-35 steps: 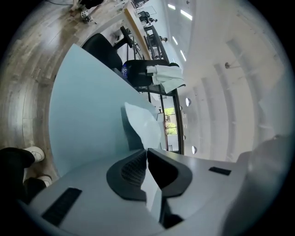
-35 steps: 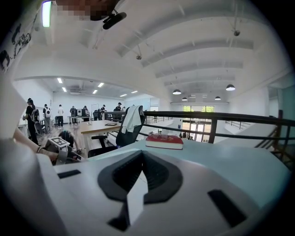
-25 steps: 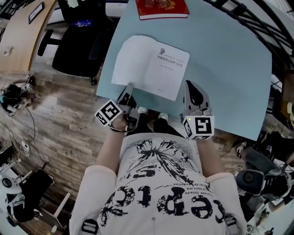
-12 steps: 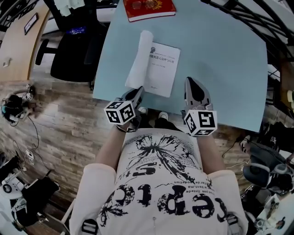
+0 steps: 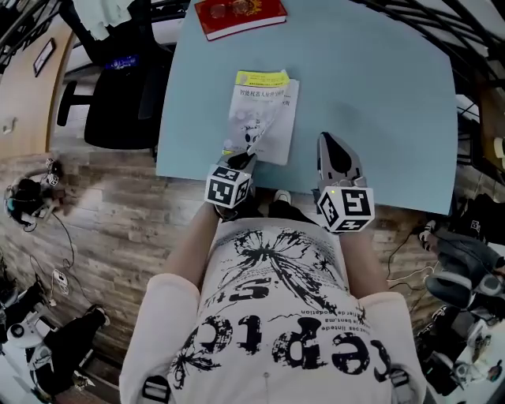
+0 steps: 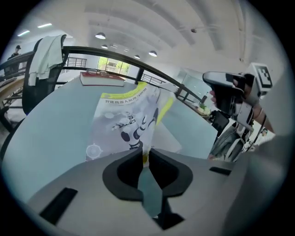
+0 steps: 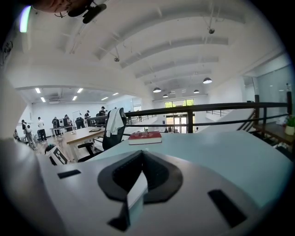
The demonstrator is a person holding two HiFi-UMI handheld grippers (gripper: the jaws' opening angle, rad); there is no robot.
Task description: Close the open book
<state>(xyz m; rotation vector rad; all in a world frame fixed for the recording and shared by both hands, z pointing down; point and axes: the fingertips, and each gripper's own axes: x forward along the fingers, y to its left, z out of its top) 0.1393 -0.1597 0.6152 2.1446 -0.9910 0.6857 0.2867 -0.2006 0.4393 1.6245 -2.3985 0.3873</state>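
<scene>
The book lies near the front edge of the pale blue table, its front cover with a robot picture and a yellow band facing up. In the left gripper view the cover still stands slightly raised over the pages. My left gripper is at the cover's near corner; its jaws are opening, with the cover's edge still pinched between them. Just right of the book my right gripper rests over the table, shut with nothing in it.
A red book lies at the table's far edge, also visible in the right gripper view. A black office chair stands left of the table. The table's near edge runs just ahead of my body.
The left gripper swung the cover from the left over onto the pages, moving right and rolling as it went. The open spread is now covered. The right gripper shifted slightly.
</scene>
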